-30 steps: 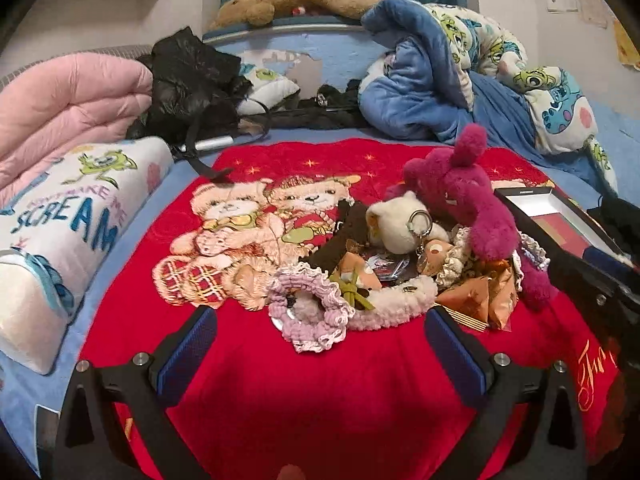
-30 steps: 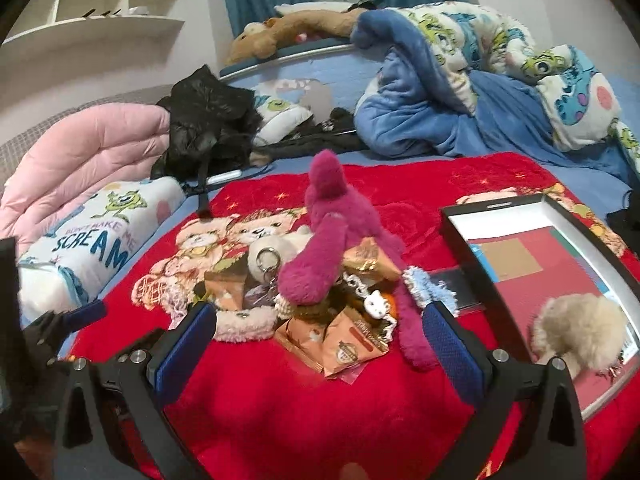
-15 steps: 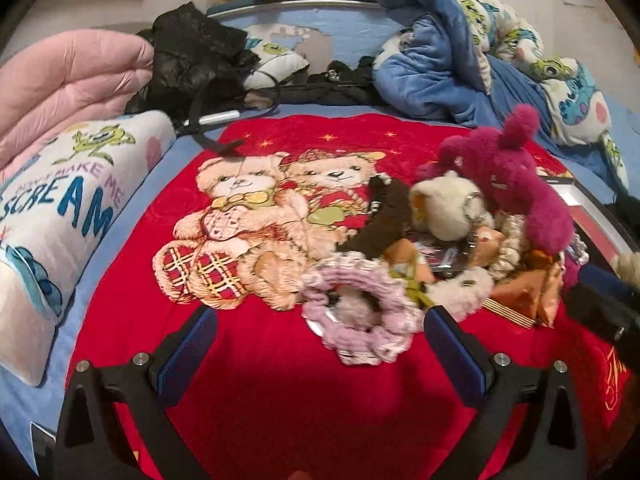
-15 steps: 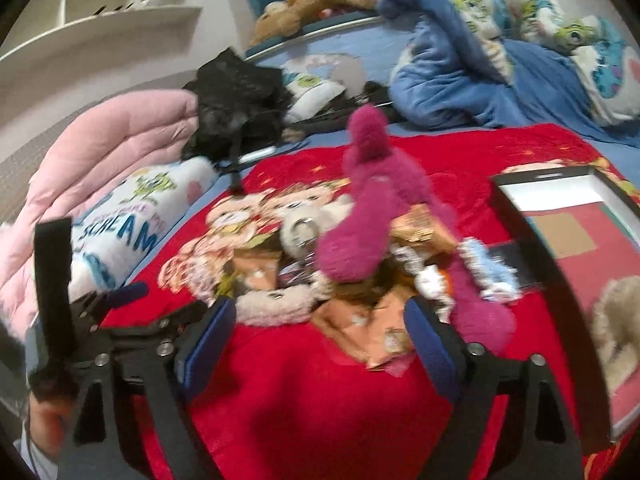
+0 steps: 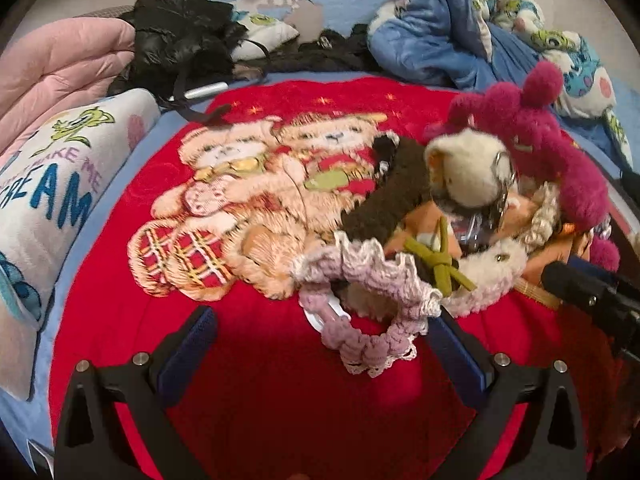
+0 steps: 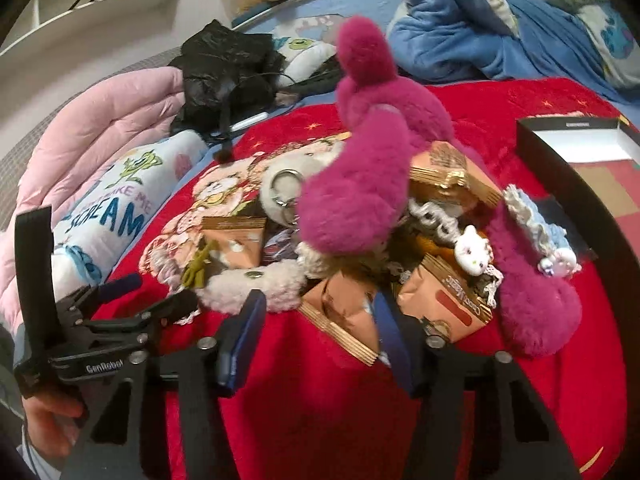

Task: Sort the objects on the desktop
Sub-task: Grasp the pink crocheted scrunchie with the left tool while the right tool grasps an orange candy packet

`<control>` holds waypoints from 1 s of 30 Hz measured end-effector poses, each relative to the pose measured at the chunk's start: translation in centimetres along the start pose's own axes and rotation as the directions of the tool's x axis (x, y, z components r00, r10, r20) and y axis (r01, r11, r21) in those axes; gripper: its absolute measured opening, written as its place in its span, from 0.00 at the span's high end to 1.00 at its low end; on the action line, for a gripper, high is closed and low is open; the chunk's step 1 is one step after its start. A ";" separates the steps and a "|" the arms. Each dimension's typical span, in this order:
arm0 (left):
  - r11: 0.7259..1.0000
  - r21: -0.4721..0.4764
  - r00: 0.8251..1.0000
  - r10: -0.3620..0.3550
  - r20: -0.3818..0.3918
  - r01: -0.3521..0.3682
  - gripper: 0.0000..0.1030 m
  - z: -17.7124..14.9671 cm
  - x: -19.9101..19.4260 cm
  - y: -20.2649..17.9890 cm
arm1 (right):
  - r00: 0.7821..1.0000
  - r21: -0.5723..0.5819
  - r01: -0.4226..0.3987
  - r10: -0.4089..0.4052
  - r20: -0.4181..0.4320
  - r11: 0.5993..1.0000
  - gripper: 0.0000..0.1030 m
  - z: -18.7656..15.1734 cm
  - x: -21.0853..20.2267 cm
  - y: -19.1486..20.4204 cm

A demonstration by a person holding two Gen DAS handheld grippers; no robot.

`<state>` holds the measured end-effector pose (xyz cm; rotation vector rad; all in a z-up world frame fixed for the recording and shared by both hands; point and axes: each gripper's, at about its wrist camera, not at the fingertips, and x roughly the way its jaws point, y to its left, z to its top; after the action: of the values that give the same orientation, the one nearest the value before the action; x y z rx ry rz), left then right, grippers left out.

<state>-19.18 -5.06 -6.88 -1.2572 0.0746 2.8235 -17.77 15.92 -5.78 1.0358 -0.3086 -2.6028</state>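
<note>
A heap of small things lies on the red bear blanket (image 5: 248, 360): a magenta plush (image 6: 360, 184), orange snack packets (image 6: 448, 296), a cream keyring ball (image 5: 468, 172) and a white fluffy band (image 6: 256, 284). My left gripper (image 5: 320, 348) is open, and a pink crocheted scrunchie (image 5: 360, 300) lies between its fingers, close to the right one. My right gripper (image 6: 318, 336) is closing around the nearest orange packet (image 6: 340, 312). Its right pad sits at the packet's edge while the left pad stands apart. Each gripper shows in the other's view: the left gripper (image 6: 160, 292) and the right gripper (image 5: 576, 276).
A black box (image 6: 580, 148) with a red lining stands at the right. A blue crocheted scrunchie (image 6: 536, 224) and a white kitten charm (image 6: 472, 250) lie beside it. A printed pillow (image 5: 52, 184), a pink quilt (image 5: 60, 72) and a black jacket (image 5: 180, 32) border the left.
The left gripper has moved forward and down, so the pink scrunchie now lies between its fingers. The right gripper has sunk toward the heap and its jaws have narrowed around an orange packet.
</note>
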 end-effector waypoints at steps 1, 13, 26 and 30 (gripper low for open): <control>1.000 0.009 1.000 0.006 -0.006 -0.005 0.00 -0.1 0.2 -0.2 | 1.000 0.001 0.001 -0.001 -0.002 1.000 0.48 0.1 0.2 -0.1; 0.998 -0.030 0.998 -0.049 -0.032 0.048 0.09 -0.4 0.9 0.5 | 0.999 0.083 0.029 -0.027 -0.033 0.996 0.69 -0.4 1.3 -1.6; 0.992 -0.118 0.999 -0.048 0.000 0.047 0.88 -0.7 -0.4 2.5 | 1.000 0.131 -0.001 0.004 -0.026 0.991 0.78 -0.2 1.3 -2.3; 0.992 -0.108 0.998 -0.060 0.015 0.061 0.98 -0.7 -0.9 2.5 | 1.000 0.127 0.015 -0.012 -0.025 0.992 0.78 -0.3 1.3 -2.2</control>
<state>-18.22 -7.64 -6.65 -1.2399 -0.1177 2.8171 -18.93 17.45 -7.50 1.1143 -0.4686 -2.6090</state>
